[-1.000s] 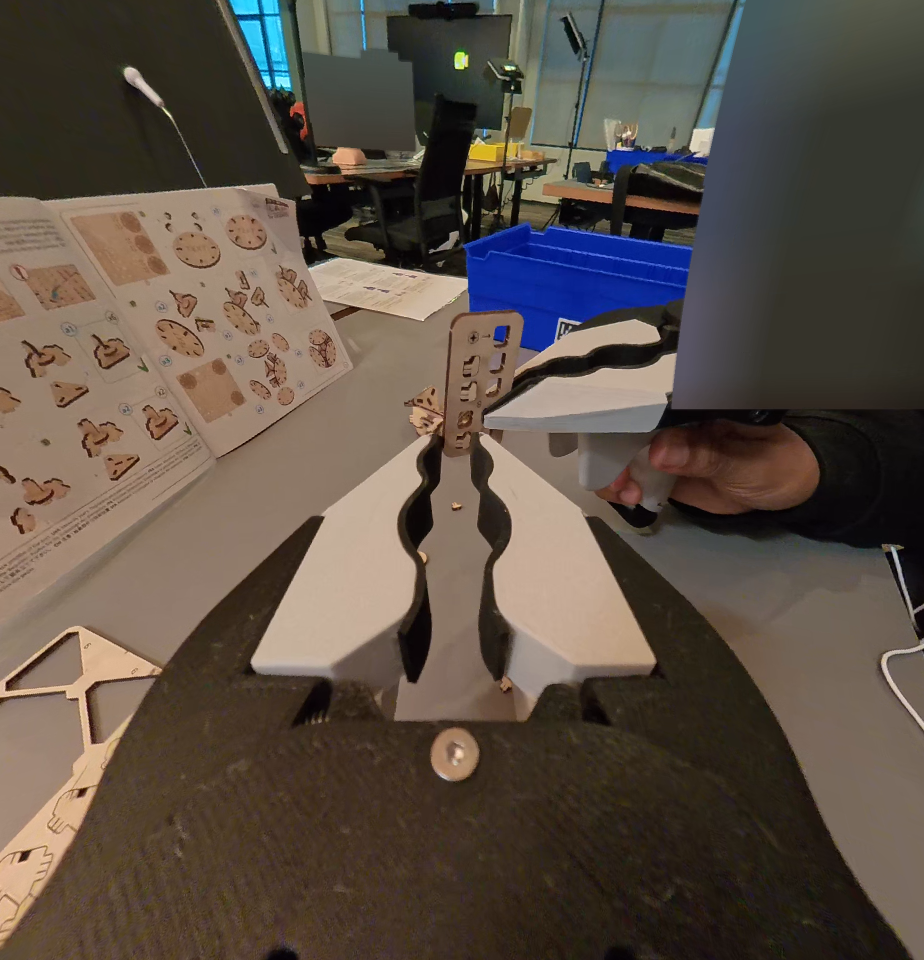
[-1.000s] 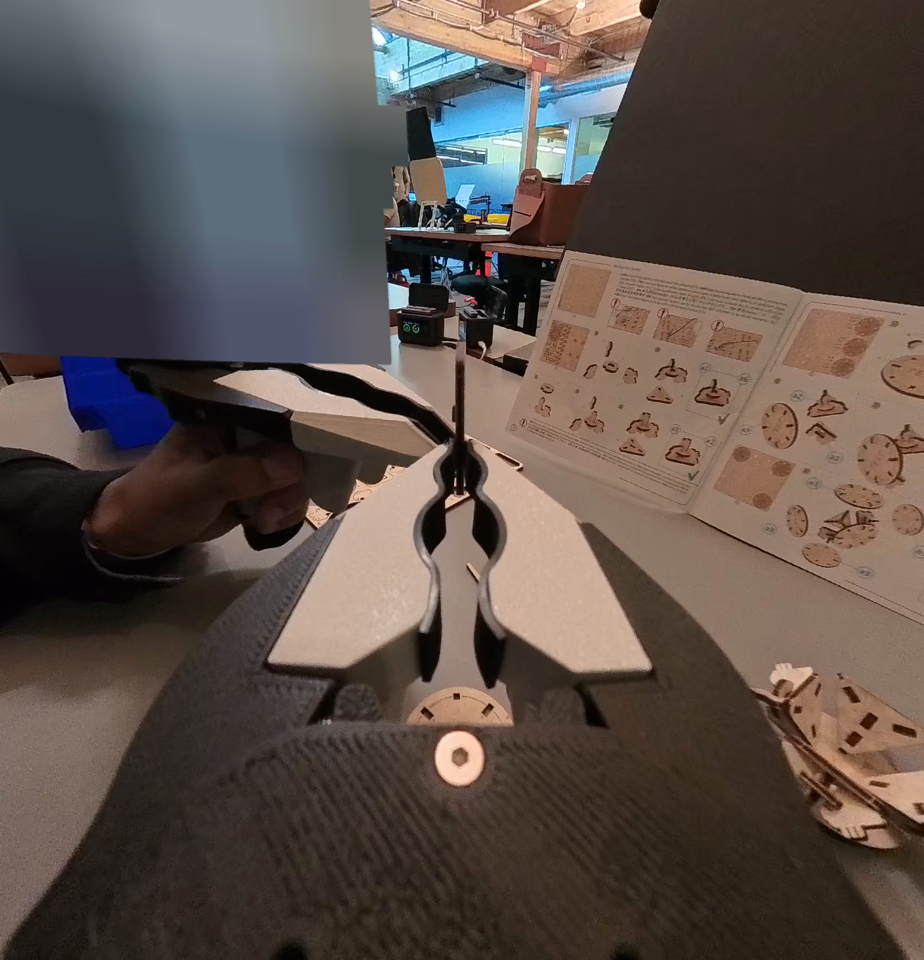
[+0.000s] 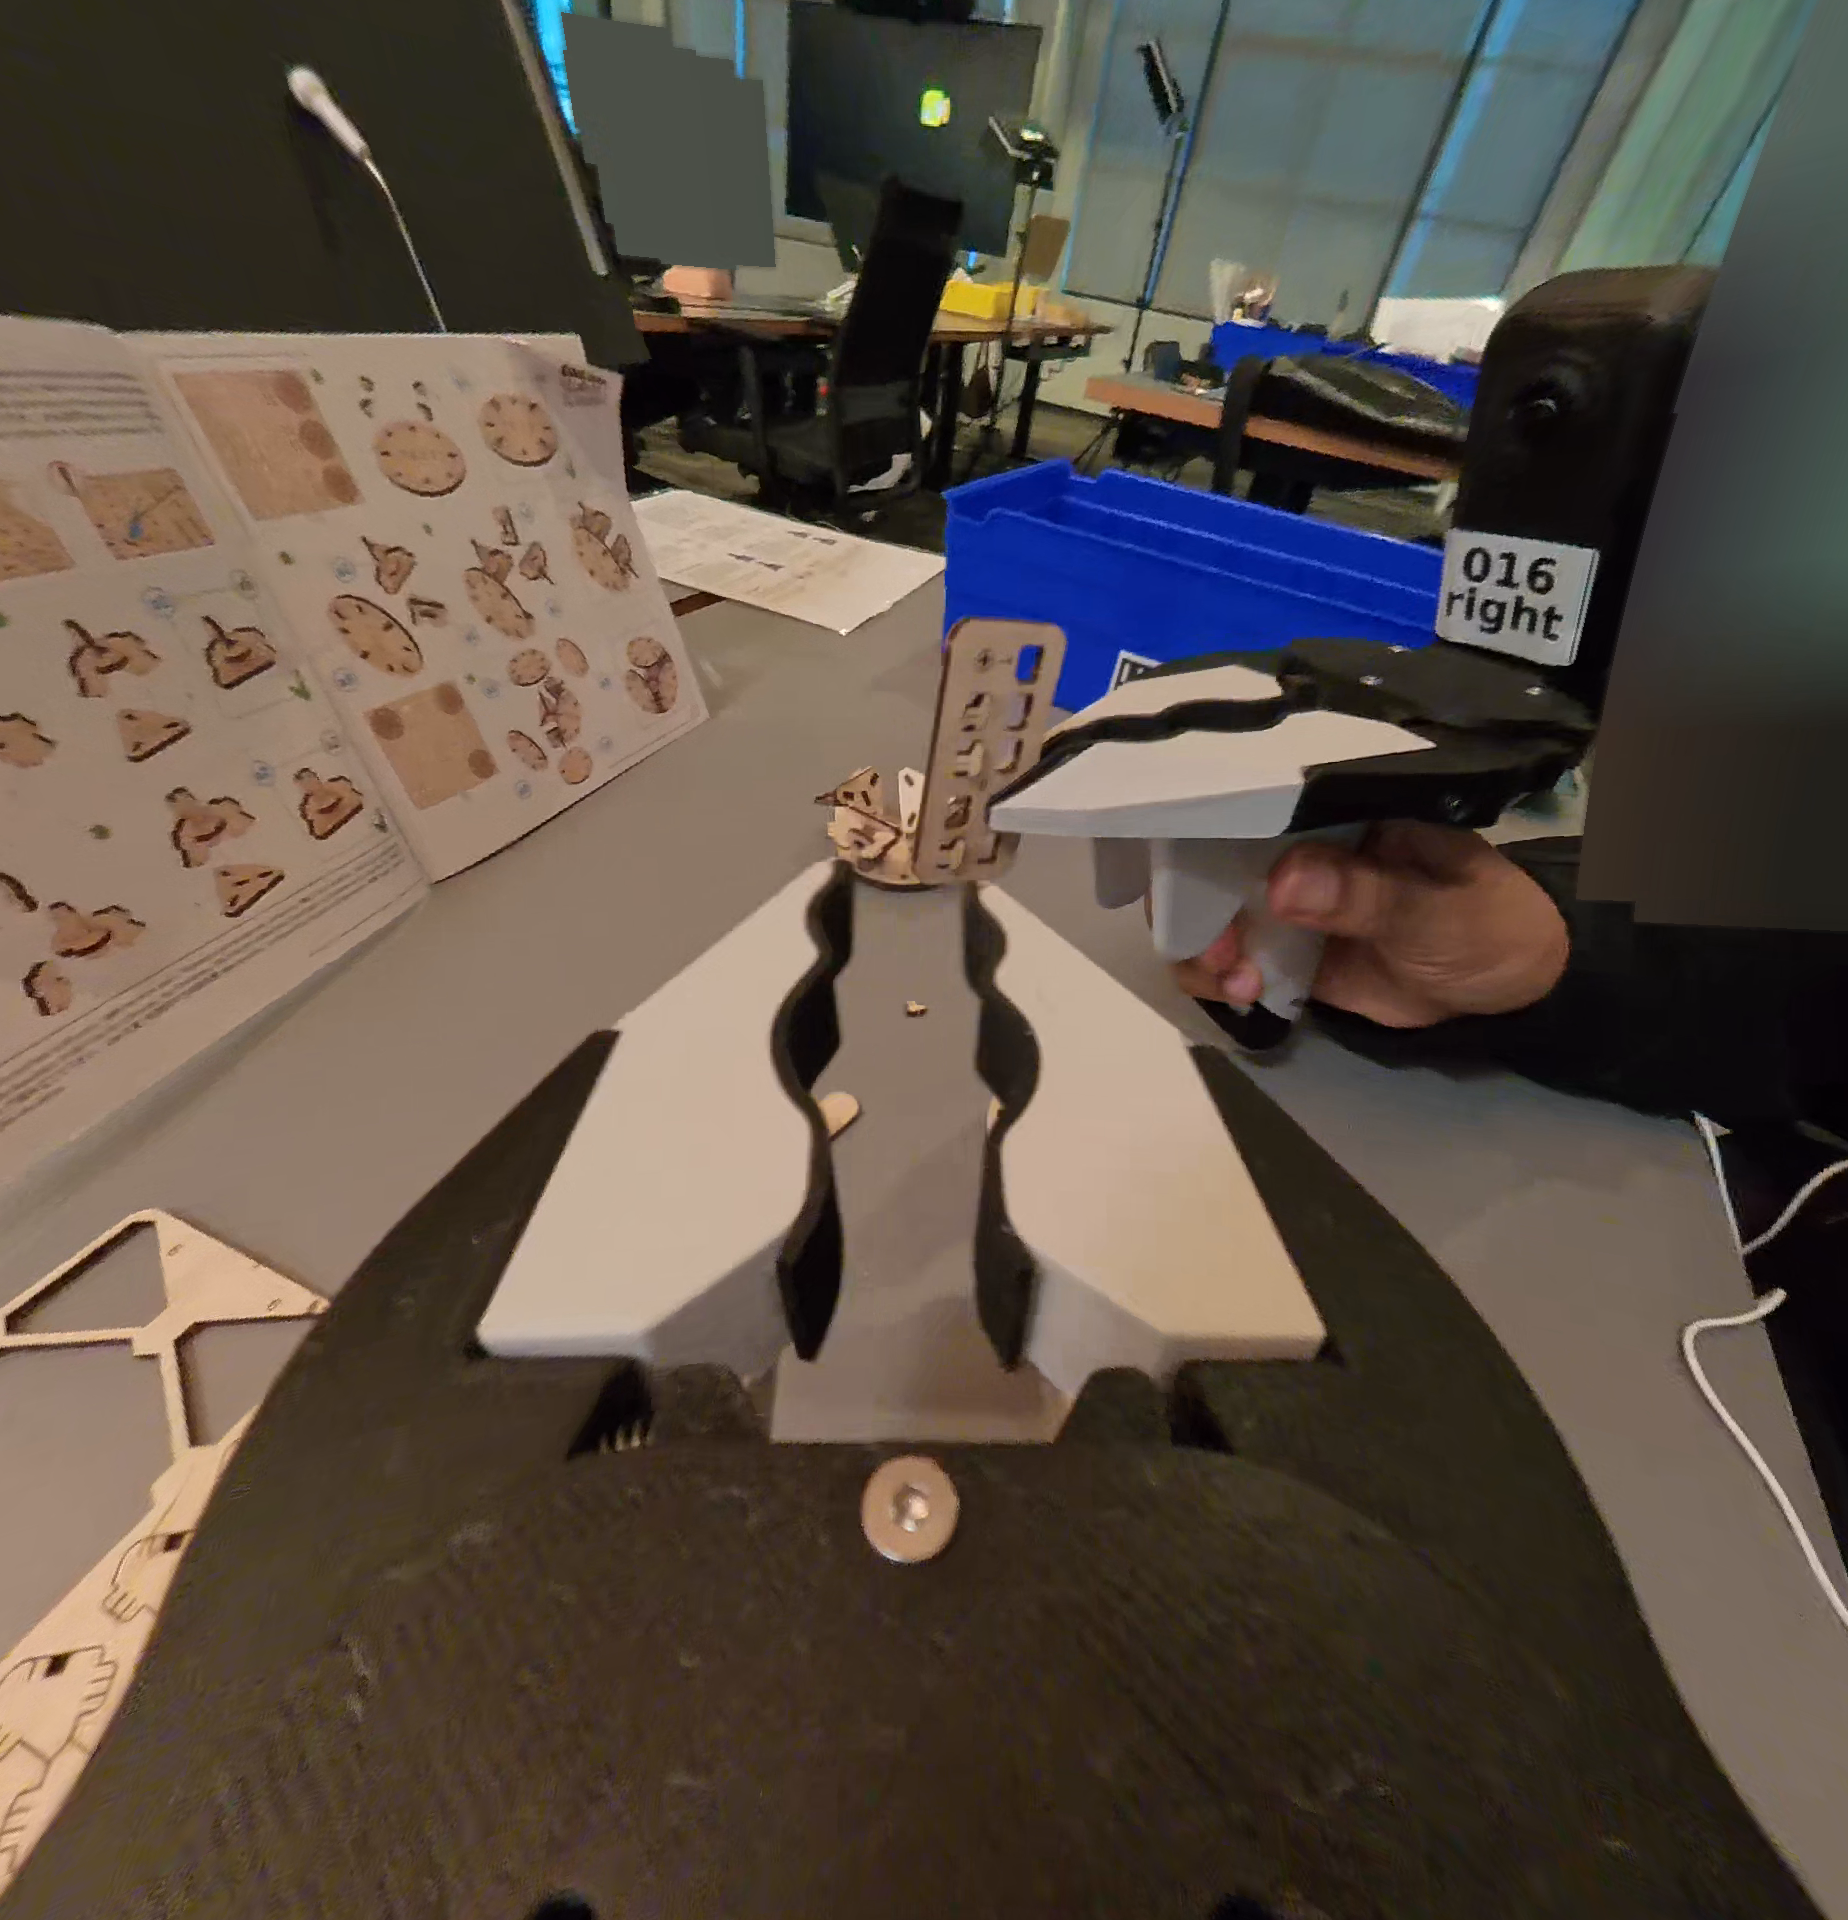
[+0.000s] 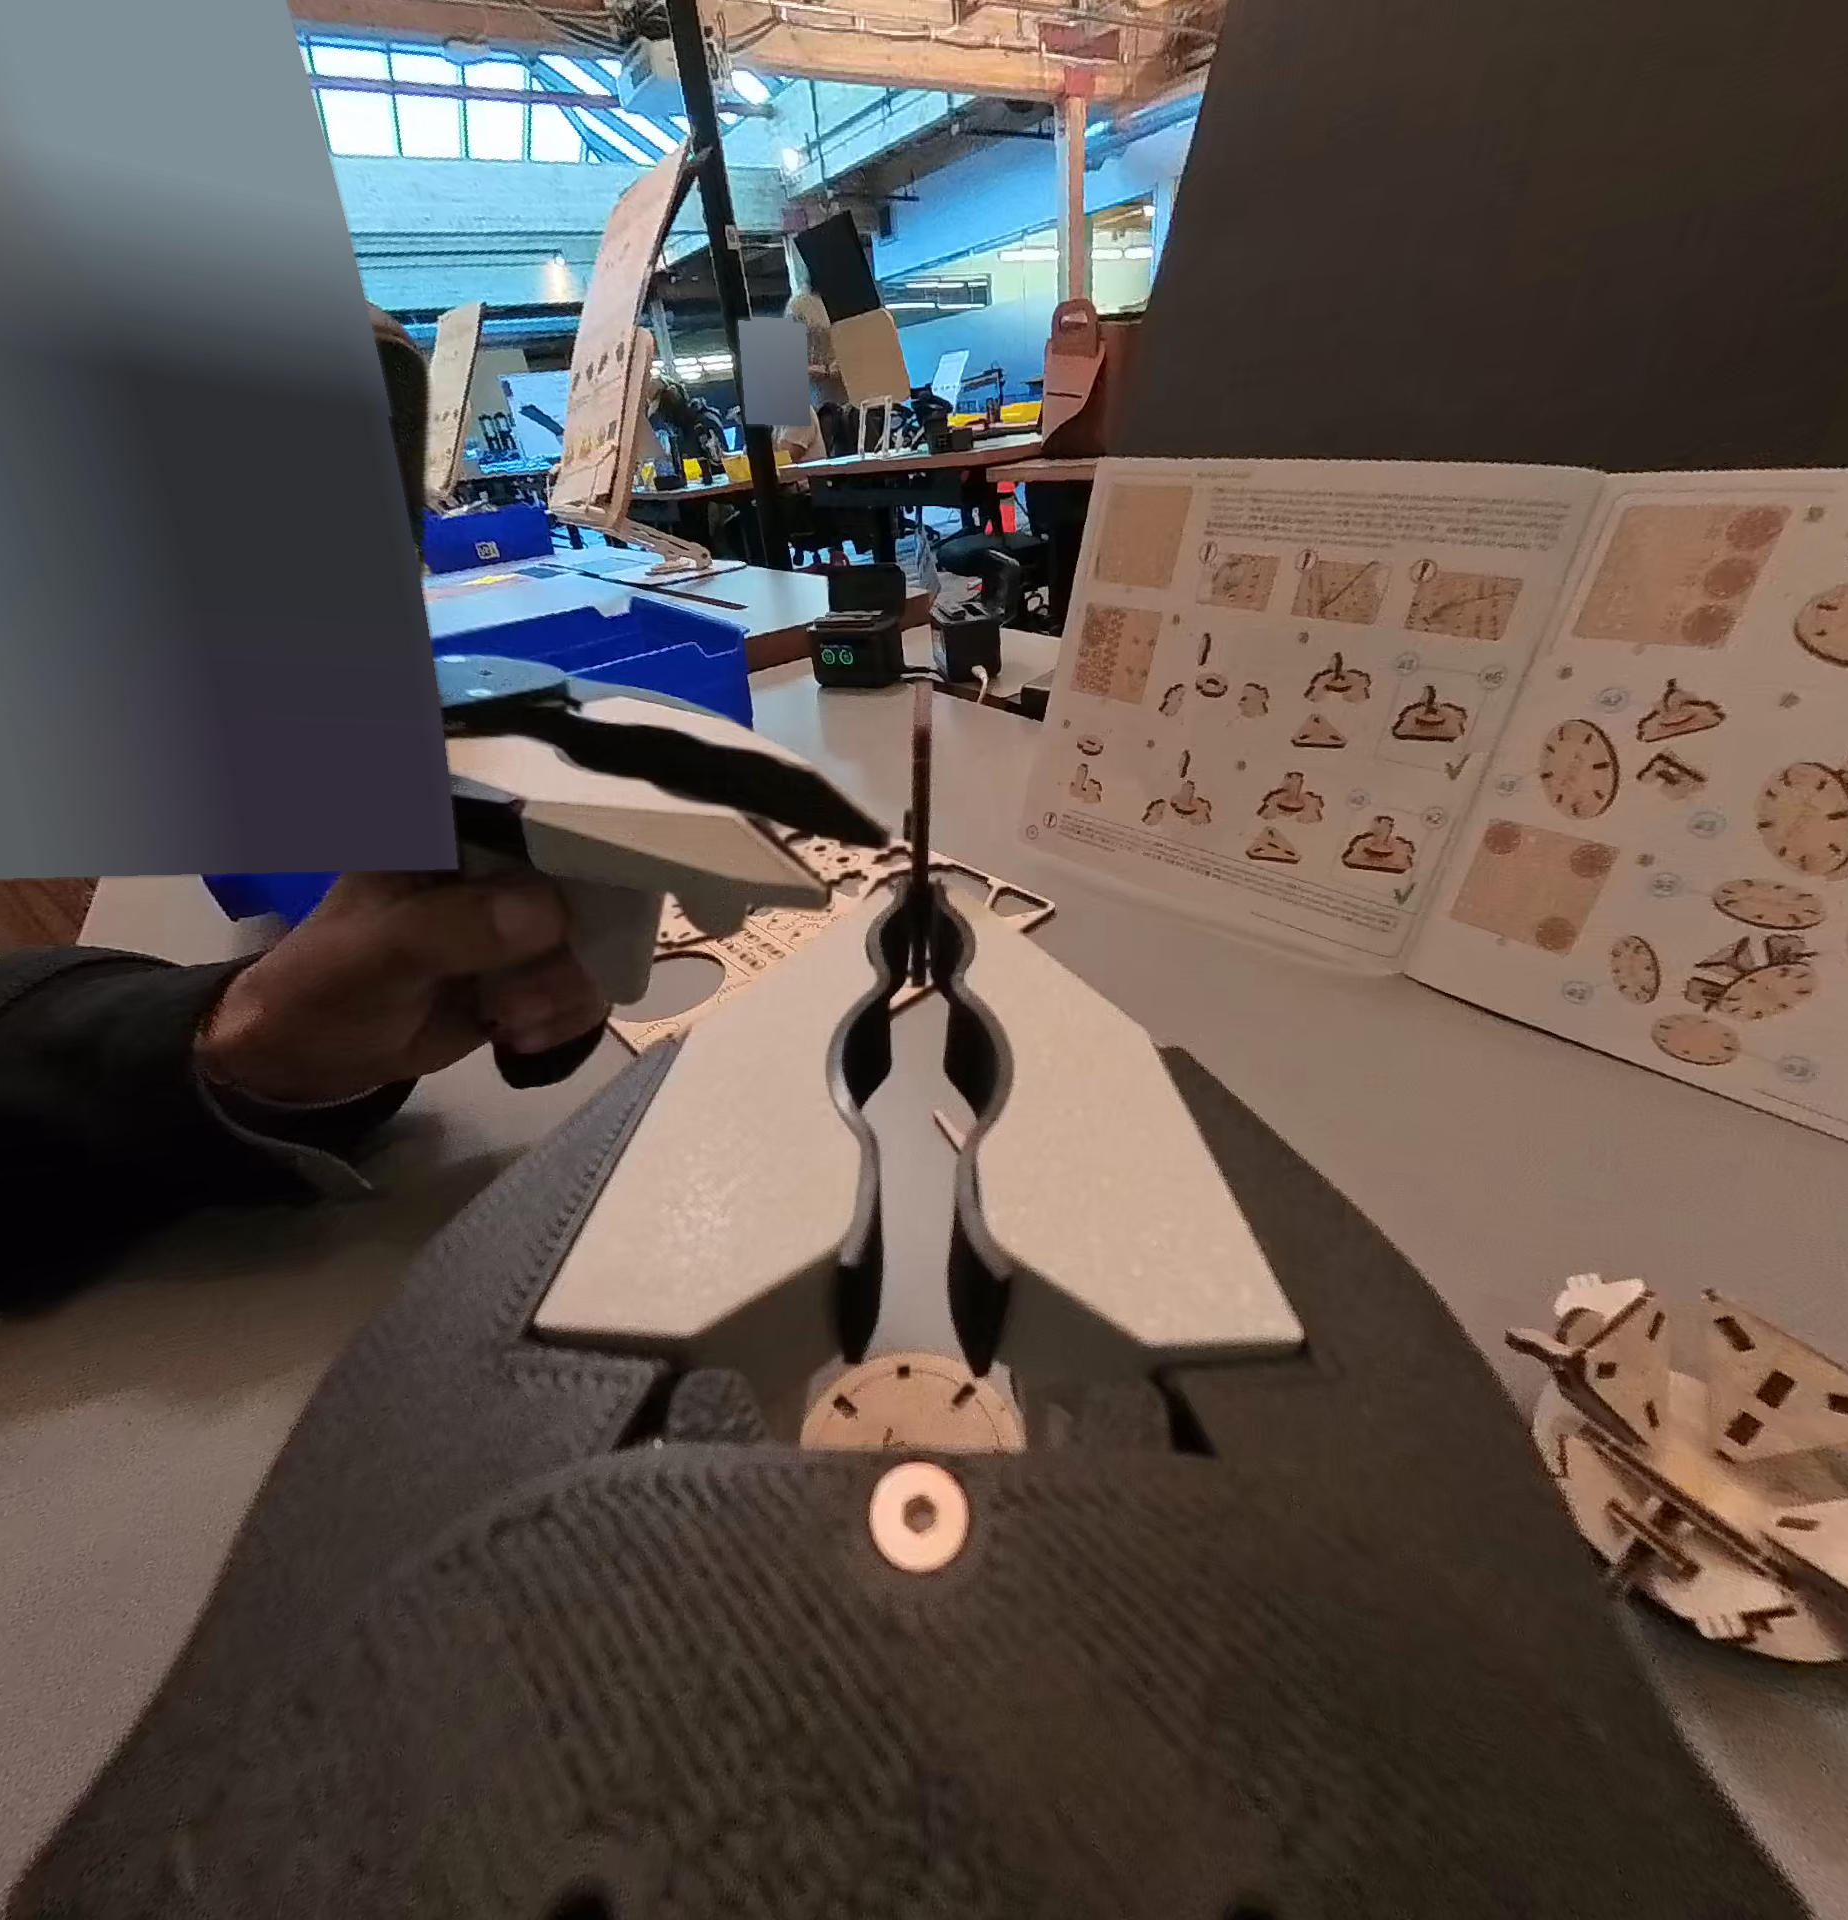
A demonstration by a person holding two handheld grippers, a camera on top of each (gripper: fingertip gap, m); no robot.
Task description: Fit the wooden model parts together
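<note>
Upright slotted wooden strip (image 4: 920,831) clamped edge-on between the pads of the right hand-held gripper (image 4: 918,914), left hand-held gripper (image 3: 904,883) narrowly parted and bare just beside it, small wooden assembly (image 3: 868,821) beyond on the grey tabletop (image 3: 587,956), open instruction booklet (image 3: 276,644) at far left.

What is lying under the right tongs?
Under the right tongs, between the fingers, a round slotted wooden disc and a small wooden sliver lie on the grey table. The tongs' body covers most of the disc.
</note>
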